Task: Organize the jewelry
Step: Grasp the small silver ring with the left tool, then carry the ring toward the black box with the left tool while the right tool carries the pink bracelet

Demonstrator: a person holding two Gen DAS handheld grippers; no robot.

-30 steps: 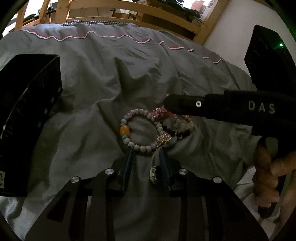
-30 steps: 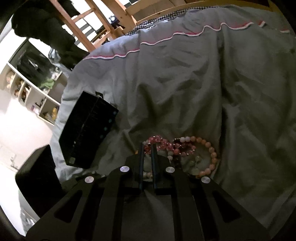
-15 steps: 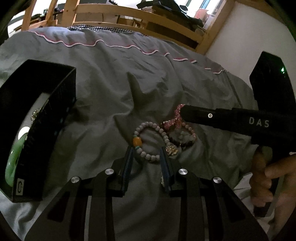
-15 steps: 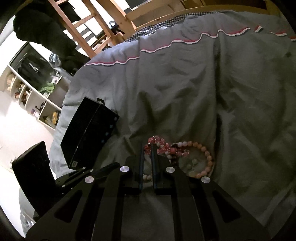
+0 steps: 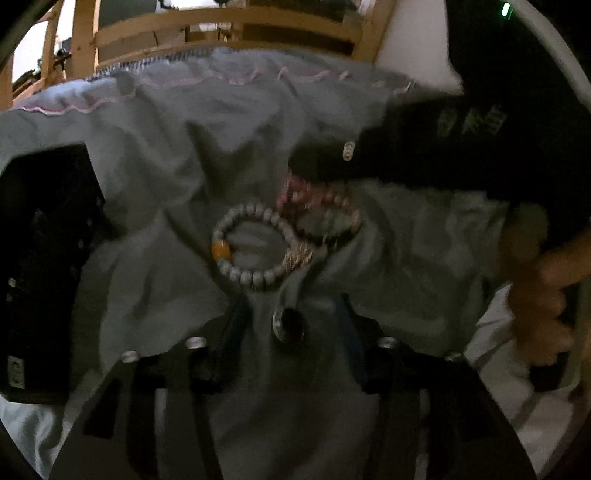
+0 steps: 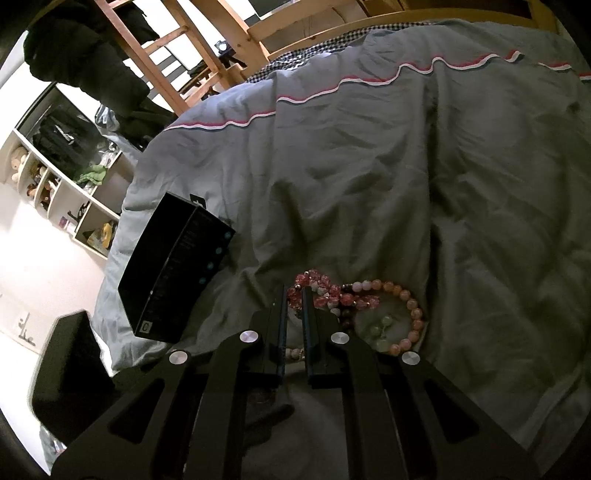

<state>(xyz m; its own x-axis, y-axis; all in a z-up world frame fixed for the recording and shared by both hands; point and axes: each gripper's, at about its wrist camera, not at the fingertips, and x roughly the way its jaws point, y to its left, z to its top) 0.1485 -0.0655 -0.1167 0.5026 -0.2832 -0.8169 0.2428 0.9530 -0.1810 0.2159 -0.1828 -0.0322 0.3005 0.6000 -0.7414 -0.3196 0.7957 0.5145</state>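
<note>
Several bead bracelets lie bunched on a grey duvet. A grey bead bracelet with an orange bead lies just ahead of my left gripper, which is open and empty. A small silver ring lies between its fingers. My right gripper is nearly shut, its tips at a pink bead bracelet; a peach bead bracelet lies to its right. The right gripper also shows in the left wrist view, above the pink beads.
A black open box stands on the duvet at the left, in the left wrist view and in the right wrist view. A wooden bed frame runs behind. Shelves stand at the far left.
My left gripper has opened wider and shifted, so the ring now lies between its fingers. The right gripper stays nearly shut at the pink bracelet. The left view is blurred by motion.
</note>
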